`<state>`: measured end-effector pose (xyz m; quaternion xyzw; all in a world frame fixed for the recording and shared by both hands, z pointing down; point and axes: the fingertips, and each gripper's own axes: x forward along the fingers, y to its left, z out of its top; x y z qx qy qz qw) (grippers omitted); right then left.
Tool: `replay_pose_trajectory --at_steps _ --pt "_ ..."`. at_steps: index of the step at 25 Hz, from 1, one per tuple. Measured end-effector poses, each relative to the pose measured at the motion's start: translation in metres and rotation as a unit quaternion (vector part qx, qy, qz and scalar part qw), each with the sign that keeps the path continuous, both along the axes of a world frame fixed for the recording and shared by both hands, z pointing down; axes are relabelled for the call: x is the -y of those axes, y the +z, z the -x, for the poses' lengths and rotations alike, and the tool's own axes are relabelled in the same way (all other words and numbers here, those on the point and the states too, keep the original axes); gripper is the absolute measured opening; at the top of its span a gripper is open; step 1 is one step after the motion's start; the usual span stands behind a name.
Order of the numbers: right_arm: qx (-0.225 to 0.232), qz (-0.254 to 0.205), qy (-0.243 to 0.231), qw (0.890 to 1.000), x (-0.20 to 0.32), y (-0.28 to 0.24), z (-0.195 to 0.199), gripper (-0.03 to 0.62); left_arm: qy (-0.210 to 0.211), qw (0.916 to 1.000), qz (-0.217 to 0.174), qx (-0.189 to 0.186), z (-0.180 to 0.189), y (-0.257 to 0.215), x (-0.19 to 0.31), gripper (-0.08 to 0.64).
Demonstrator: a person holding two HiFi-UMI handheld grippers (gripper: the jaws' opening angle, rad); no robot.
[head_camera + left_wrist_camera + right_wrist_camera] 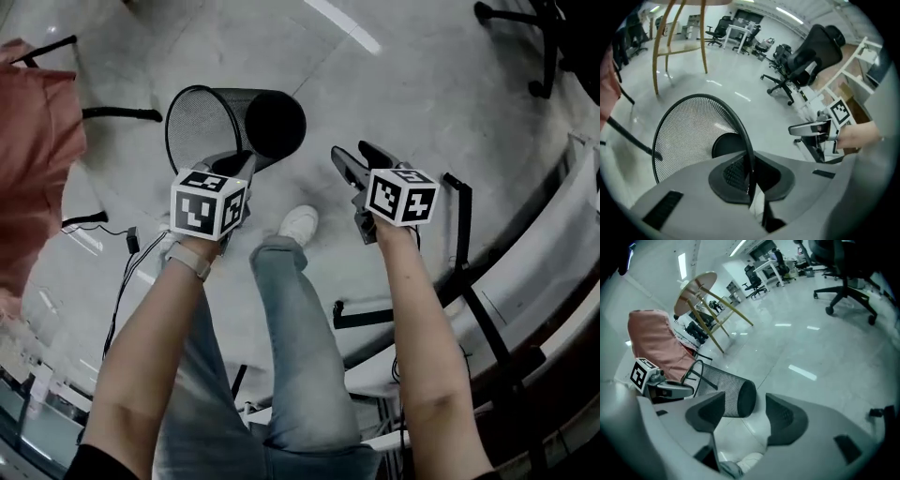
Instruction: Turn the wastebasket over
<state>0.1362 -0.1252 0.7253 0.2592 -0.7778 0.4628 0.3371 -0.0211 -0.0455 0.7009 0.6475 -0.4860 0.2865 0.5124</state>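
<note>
Denim covers the leg (291, 356) nearest the head camera, ending in a white shoe (298, 223) on the glossy grey floor (422, 84). Bare forearms (427, 347) reach forward on either side of it, the left one with a pale strap (187, 261) at the wrist, and each hand carries a gripper topped by a marker cube (208, 203). The left gripper (232, 164) has its jaws pressed together on the basket (253, 117). In its own view the black wire rim (746, 140) runs down between the pads and is pinched there, with mesh (689, 136) spreading to the left. The right gripper (361, 161) stands just beside the basket and apart from it, its jaws spread with nothing held; only floor and the shoe show in the gap in its own view. The basket, black mesh, is tipped on its side, its mouth at the left gripper and its solid base (275, 124) pointing toward the right gripper's side. Whether it touches the floor cannot be told. Past it, cables (122, 253) trail over the floor at left, near a pink chair (33, 159). Farther off, the gripper views show a wooden table (701, 291) and black office chairs (801, 61).
</note>
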Motion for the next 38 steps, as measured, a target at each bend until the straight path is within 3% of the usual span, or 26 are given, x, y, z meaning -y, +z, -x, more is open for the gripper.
replay_pose_trajectory --at_steps 2,5,10,20,25,30,33,38 --pt "0.007 0.007 0.034 0.999 -0.003 0.001 -0.015 0.278 0.019 0.9995 0.002 0.024 -0.005 0.005 0.016 0.018" --pt "0.014 0.017 0.069 0.997 -0.011 0.005 -0.036 0.277 0.011 0.999 0.014 0.04 -0.02 0.011 0.035 0.02" --pt "0.026 0.033 0.137 0.99 -0.024 0.006 -0.067 0.278 -0.001 0.9979 0.058 0.028 -0.058 0.029 0.057 0.041" --pt "0.023 0.02 0.175 0.984 -0.039 0.01 -0.124 0.278 0.007 0.9978 0.061 0.026 -0.11 0.059 0.083 0.092" --pt "0.026 0.012 0.186 0.982 -0.041 0.008 -0.135 0.278 0.005 0.9989 0.045 0.009 -0.119 0.06 0.082 0.11" --pt "0.022 -0.003 0.168 0.985 -0.046 -0.004 -0.134 0.278 0.012 0.9996 0.014 -0.021 -0.125 0.046 0.082 0.211" --pt "0.026 -0.013 0.167 0.986 -0.044 -0.016 -0.131 0.278 0.007 0.9993 -0.006 -0.037 -0.124 0.025 0.081 0.252" --pt "0.033 -0.036 0.149 0.988 -0.044 -0.054 -0.113 0.258 0.01 0.9961 -0.065 -0.06 -0.109 -0.042 0.074 0.252"
